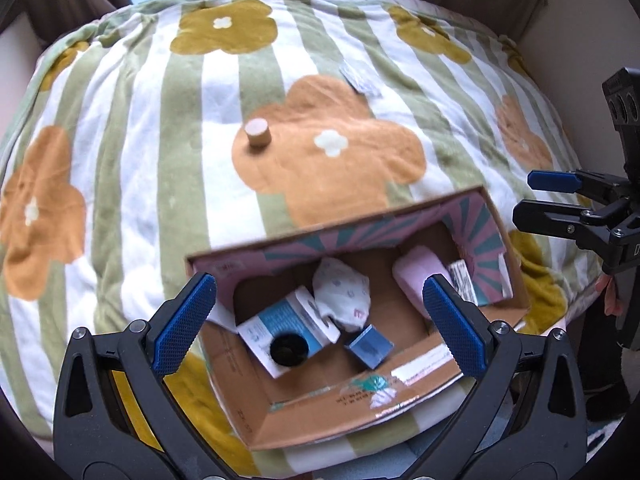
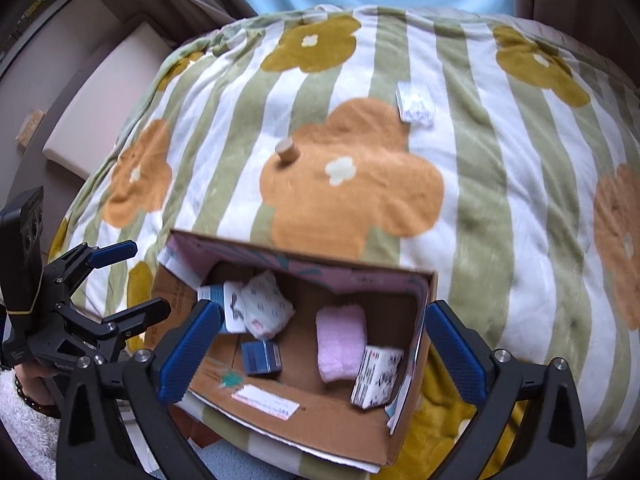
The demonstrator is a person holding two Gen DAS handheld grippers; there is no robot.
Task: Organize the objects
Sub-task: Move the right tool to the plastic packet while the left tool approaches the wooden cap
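The left gripper (image 1: 320, 320) is pointing steeply down with its blue pads (image 1: 184, 322) spread wide and nothing pinched between them. The right gripper (image 2: 322, 348) is tilting down the same way, its jaws gaping as far apart, pads (image 2: 454, 350) bare. In the right wrist view the left gripper is sitting at about 9 o'clock, gripped by a hand (image 2: 30, 394) in a fuzzy white sleeve (image 2: 18, 432).
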